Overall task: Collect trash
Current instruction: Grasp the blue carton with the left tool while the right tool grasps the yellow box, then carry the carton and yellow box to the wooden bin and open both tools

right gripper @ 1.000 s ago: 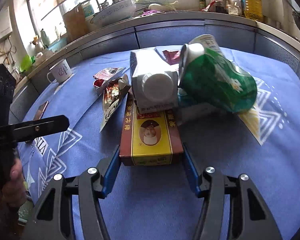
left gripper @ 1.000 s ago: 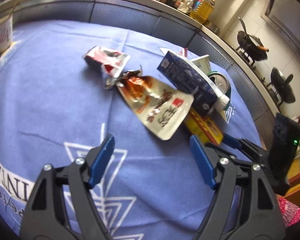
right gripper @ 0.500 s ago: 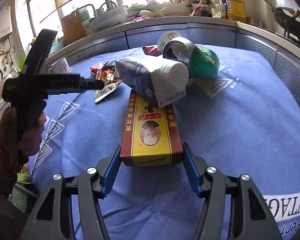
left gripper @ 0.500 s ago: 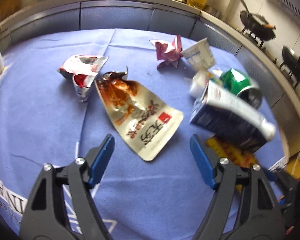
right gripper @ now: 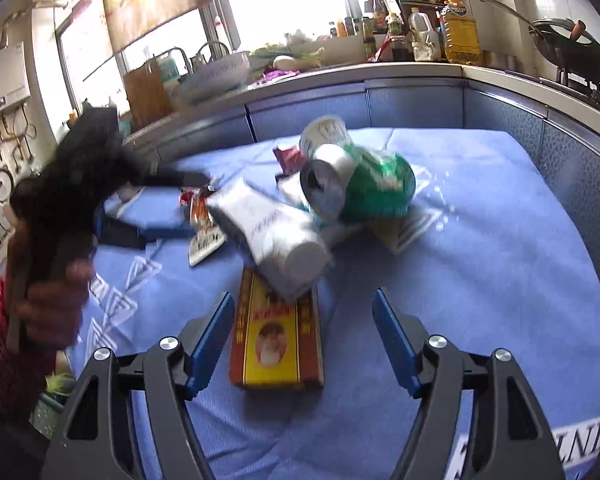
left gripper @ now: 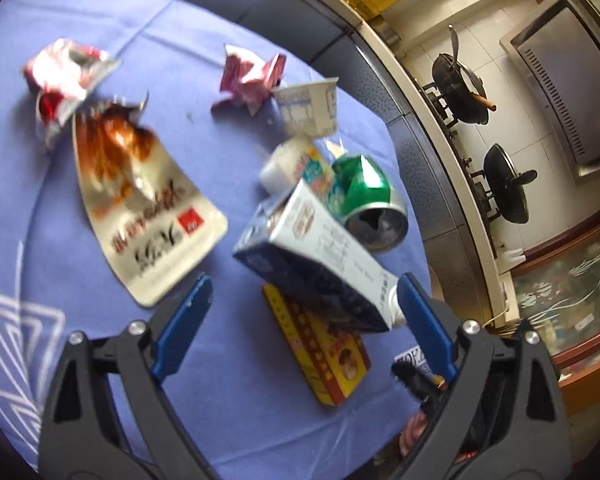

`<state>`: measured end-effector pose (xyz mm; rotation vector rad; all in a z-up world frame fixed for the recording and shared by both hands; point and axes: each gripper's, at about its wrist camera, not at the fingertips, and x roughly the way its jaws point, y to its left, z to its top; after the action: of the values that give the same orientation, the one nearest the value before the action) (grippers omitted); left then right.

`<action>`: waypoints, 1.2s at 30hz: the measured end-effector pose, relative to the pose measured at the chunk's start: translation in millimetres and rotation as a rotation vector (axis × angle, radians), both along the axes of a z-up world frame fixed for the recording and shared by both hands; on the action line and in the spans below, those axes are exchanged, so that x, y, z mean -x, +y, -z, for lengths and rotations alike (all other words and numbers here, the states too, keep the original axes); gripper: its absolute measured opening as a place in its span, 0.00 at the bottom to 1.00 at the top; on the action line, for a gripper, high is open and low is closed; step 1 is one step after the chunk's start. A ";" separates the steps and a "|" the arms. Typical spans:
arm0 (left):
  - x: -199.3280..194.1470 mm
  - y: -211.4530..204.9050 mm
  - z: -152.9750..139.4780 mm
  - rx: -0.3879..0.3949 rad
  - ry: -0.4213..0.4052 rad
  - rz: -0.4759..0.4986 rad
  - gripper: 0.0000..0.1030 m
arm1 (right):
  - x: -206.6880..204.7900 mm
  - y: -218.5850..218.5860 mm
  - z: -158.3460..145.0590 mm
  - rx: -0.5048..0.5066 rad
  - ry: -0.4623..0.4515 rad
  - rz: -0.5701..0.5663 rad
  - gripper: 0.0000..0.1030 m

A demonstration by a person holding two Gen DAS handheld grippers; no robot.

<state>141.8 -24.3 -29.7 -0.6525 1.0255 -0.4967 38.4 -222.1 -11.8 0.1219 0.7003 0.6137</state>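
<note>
Trash lies on a blue tablecloth. A blue-and-white carton rests on a yellow-and-red flat box. A crushed green can, a white cup, a pink wrapper, a silver pouch and a red-silver wrapper lie beyond. My left gripper is open, its jaws on either side of the carton's near end. My right gripper is open, its jaws standing apart from the sides of the yellow box. The carton and can lie behind it.
A kitchen counter with bottles and a basin runs behind the table. A stove with black pans stands to the right. The left gripper and the hand holding it show at the left in the right wrist view.
The right gripper's jaws have opened away from the yellow box. The left gripper has swung right and closer, now framing the carton. The carton has tipped over onto the box.
</note>
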 end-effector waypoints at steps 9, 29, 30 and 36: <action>5.1 1.9 -2.2 0.003 0.017 -0.006 0.87 | 23.4 52.0 -9.1 -0.112 0.007 -0.408 0.68; 40.6 -49.0 12.5 -0.602 -0.154 0.016 0.49 | 30.5 28.4 40.1 0.188 0.068 0.012 0.57; 48.0 -52.4 11.3 -0.613 -0.170 0.035 0.49 | 33.6 20.4 39.8 0.164 0.084 0.024 0.57; 91.5 -104.3 0.8 -0.644 -0.310 0.283 0.48 | 66.5 -47.0 42.0 -0.026 0.183 0.175 0.57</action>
<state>50.3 -128.6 -30.5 0.1433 0.9129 -0.4595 -28.1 -269.1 -53.7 0.2628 0.8486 0.4471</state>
